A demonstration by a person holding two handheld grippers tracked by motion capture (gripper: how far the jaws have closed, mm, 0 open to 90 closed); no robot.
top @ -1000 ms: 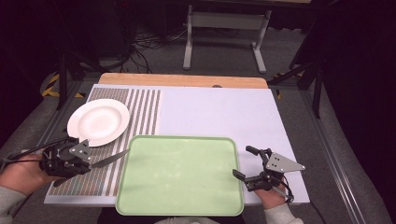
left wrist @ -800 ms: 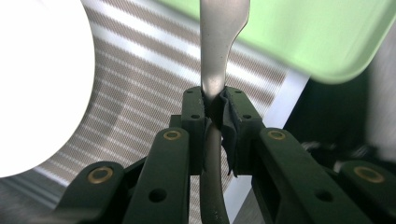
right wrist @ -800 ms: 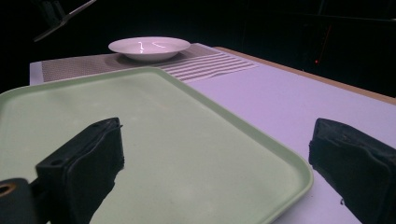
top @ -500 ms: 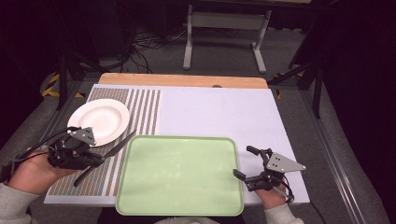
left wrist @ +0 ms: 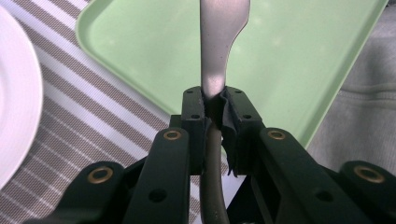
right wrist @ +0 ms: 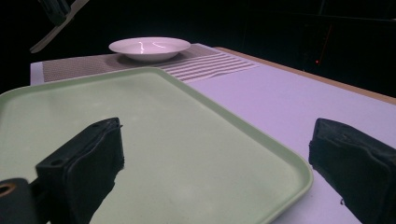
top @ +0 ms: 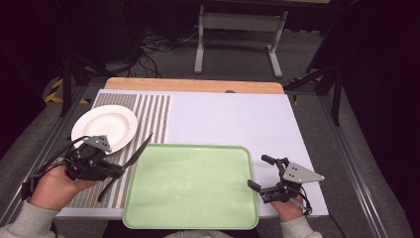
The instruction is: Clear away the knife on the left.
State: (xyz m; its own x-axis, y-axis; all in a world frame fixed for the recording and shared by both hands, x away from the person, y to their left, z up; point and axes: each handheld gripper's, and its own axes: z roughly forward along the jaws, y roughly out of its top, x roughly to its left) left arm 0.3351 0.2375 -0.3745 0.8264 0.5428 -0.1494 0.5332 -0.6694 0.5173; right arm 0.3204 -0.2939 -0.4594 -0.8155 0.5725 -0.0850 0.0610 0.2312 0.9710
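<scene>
Clamping a table knife point(left wrist: 219, 51) mid-handle, the left hand-held gripper point(top: 106, 169) carries it above the striped mat point(top: 148, 111) beside the green tray point(top: 190, 183); the right hand-held gripper point(top: 261, 172) waits, jaws apart, at the tray's edge.

White-topped table point(top: 233, 124) w/ striped placemat point(top: 153, 114) at left, green tray point(top: 190, 186) near front edge.

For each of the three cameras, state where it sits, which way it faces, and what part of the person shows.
High view: above the near edge, looking down on the table; both hands show, left gripper holding a knife.
Left gripper view: behind its jaws, clamping the knife above the tray.
Right gripper view: between open jaws, looking low across the tray to the plate.
All three show the tray.
</scene>
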